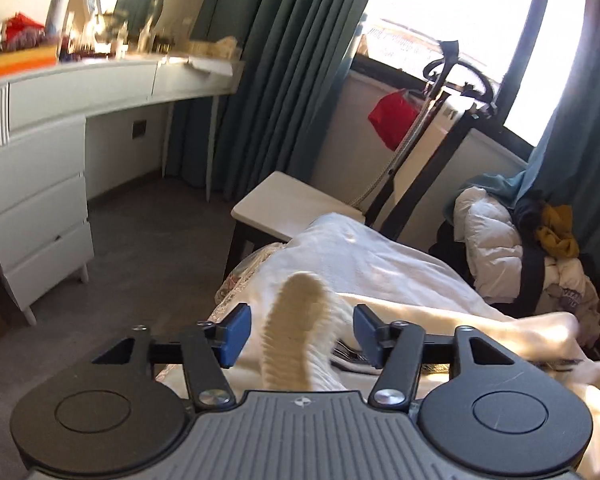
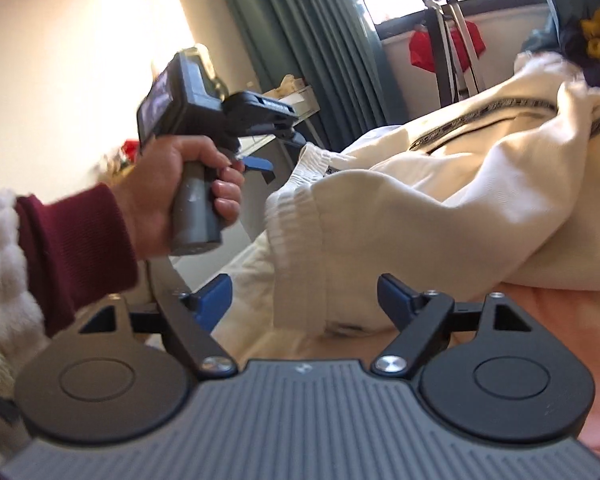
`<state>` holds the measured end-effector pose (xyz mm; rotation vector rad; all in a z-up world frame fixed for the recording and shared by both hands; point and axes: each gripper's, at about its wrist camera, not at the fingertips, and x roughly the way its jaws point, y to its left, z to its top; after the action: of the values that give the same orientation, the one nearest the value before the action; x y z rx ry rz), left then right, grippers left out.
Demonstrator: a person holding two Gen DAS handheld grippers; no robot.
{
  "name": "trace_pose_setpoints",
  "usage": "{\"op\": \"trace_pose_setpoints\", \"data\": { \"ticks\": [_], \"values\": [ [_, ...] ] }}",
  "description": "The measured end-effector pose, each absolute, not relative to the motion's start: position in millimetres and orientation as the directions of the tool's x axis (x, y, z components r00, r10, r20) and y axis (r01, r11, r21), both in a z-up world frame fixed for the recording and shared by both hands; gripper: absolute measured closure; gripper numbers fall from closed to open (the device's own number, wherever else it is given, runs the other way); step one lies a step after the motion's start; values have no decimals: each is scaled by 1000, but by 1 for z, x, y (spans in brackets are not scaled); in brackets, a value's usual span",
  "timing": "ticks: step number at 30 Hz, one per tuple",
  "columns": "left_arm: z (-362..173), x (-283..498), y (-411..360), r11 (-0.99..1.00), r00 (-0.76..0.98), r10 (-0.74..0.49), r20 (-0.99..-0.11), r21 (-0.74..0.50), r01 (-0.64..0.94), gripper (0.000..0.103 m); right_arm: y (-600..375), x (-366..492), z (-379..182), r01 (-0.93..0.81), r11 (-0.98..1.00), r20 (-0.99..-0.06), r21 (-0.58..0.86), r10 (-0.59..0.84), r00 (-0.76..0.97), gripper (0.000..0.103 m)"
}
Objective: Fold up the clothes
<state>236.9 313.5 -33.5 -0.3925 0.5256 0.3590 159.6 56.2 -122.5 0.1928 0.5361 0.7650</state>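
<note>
A cream-white hooded sweatshirt [image 2: 440,184] with a dark zip lies rumpled on the bed. Its ribbed cuff [image 1: 300,324] rises between the blue pads of my left gripper [image 1: 302,326], whose jaws stand wide apart, not closed on it. In the right wrist view, my right gripper [image 2: 304,300] is open over the sweatshirt's sleeve and hem [image 2: 300,200], touching nothing. The person's hand holds the left gripper [image 2: 260,160] at the left, near the ribbed hem.
A white dresser with drawers [image 1: 36,208] stands at the left over grey carpet. A small white table [image 1: 296,208] sits past the bed end. A pile of clothes [image 1: 532,248] lies at the right. Green curtains [image 1: 284,60] and a garment steamer [image 1: 440,80] stand by the window.
</note>
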Motion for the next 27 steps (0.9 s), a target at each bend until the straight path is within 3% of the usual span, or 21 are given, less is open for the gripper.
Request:
{"op": "trace_pose_setpoints", "data": {
  "ticks": [5,11,17,27],
  "values": [
    [-2,172,265,912,848,214,-485,-211,-351,31,20,131,-103,-588,756,-386,287,653,652,22],
    [19,103,164,975,899,158,-408,-80,-208,29,-37,90,-79,-556,799,-365,230,600,712,22],
    [10,55,60,990,932,30,-361,-115,-77,30,-95,80,-75,-475,864,-345,167,503,792,22],
    [-56,41,-17,1000,903,-18,-429,11,25,30,-171,95,-104,-270,908,-304,321,369,878,22]
  ]
}}
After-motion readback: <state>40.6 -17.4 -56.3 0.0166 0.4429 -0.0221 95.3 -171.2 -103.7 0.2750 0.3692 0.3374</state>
